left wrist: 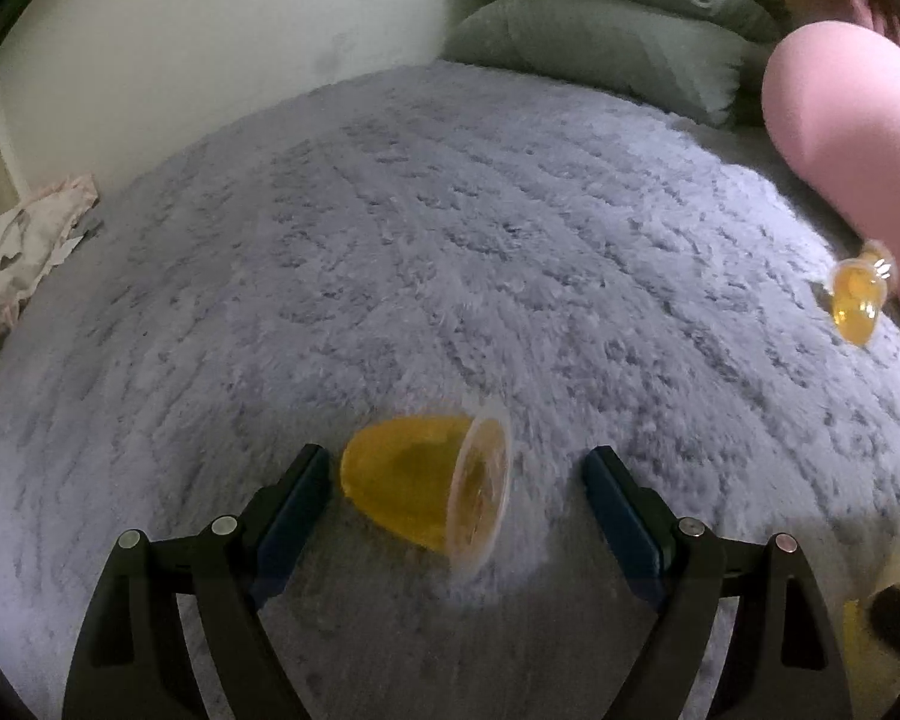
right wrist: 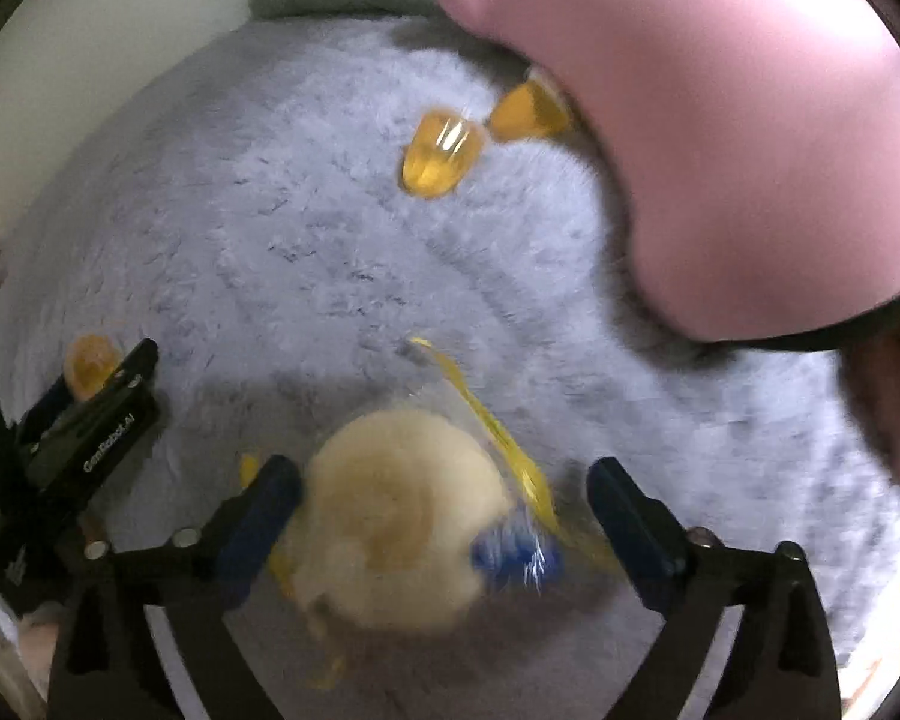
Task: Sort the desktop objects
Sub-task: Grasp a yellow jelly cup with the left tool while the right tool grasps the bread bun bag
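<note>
In the left wrist view the left tongs (left wrist: 453,468) stand spread wide over a fluffy grey blanket (left wrist: 450,252), and a yellow jelly cup (left wrist: 426,483) lies on its side between the two blue-padded fingers (left wrist: 297,501), its clear rim turned to the right; the left finger tip is just beside the cup's rounded bottom, the right finger stands clear of the rim, and neither presses it. Farther off at the right edge a second jelly cup (left wrist: 857,300) lies on the blanket just beside a pink sleeve (left wrist: 840,138). Beyond the blanket, green pillows (left wrist: 600,30) rest against a pale wall, and crumpled pinkish cloth (left wrist: 24,246) lies at the left. In the right wrist view the right tongs (right wrist: 444,489) are also spread, with a pale round bun in a clear wrapper (right wrist: 402,516) between the fingers; the picture is blurred, so contact cannot be told. The wrapper carries yellow edging and a blue patch. To the left, the other black gripper (right wrist: 90,420) shows, with a jelly cup (right wrist: 93,363) at its tip. Farther up the blanket (right wrist: 270,228), two more jelly cups (right wrist: 441,153) lie close together, the far one partly under the pink sleeve (right wrist: 720,120).
</note>
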`<state>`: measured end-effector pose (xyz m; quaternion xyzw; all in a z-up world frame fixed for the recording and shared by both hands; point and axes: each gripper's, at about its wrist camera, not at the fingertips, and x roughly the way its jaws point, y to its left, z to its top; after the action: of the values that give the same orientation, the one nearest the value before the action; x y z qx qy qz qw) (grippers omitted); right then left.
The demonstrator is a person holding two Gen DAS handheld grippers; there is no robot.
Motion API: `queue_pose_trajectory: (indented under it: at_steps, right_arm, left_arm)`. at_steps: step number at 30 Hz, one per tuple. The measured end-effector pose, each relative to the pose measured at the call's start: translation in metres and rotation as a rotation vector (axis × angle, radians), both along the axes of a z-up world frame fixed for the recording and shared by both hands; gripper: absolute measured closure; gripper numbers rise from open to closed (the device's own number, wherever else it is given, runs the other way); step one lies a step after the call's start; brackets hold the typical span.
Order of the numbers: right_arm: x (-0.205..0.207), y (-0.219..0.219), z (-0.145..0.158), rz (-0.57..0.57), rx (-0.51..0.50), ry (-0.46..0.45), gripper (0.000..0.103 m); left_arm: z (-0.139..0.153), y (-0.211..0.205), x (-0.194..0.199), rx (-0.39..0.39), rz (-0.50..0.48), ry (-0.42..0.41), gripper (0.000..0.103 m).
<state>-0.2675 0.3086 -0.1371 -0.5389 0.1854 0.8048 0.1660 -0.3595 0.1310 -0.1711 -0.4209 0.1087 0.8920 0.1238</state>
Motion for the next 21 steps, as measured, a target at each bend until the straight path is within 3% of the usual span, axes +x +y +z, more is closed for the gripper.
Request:
queue_pose_trajectory:
  at_steps: [1,2,3,4,5,7,9,12,14,17,21]
  right_arm:
    - [-0.003,-0.002,-0.003,0.000,-0.008,0.000,0.004]
    - [-0.006,-0.007,-0.005,0.011,0.004,0.008,0.006]
    - [-0.008,-0.013,-0.003,0.034,0.036,0.007,0.017]
    - [-0.009,-0.017,0.000,0.057,0.033,0.025,0.042]
    - [-0.010,-0.019,0.002,0.079,-0.013,0.052,0.046]
    - [-0.011,-0.024,0.004,0.120,-0.098,0.097,0.048]
    - [-0.016,-0.037,0.003,0.177,-0.118,0.120,0.048]
    - [-0.020,-0.041,0.002,0.188,-0.200,0.200,0.051]
    - [-0.023,-0.041,0.000,0.181,-0.215,0.223,0.051]
    - [-0.030,-0.055,-0.003,0.174,-0.113,0.230,0.051]
    - [-0.038,-0.084,0.001,0.296,-0.128,0.239,0.051]
  left_arm:
    - [0.001,0.000,0.001,0.003,-0.002,0.009,0.031]
    - [0.002,0.000,0.004,0.000,0.003,0.025,0.047]
    - [0.004,0.000,0.006,-0.004,0.006,0.039,0.053]
    - [0.004,0.001,0.008,-0.012,0.005,0.047,0.053]
    - [0.004,0.002,0.010,-0.024,0.005,0.055,0.053]
    - [0.004,0.005,0.014,-0.045,0.005,0.070,0.053]
    - [0.004,0.001,0.016,-0.043,0.030,0.070,0.053]
    - [0.007,-0.027,0.017,0.093,0.094,0.029,0.053]
    - [0.007,-0.042,0.031,0.137,0.116,0.022,0.053]
    - [0.011,-0.058,0.063,0.094,0.142,0.046,0.053]
    - [0.020,-0.084,0.098,0.028,0.185,0.078,0.053]
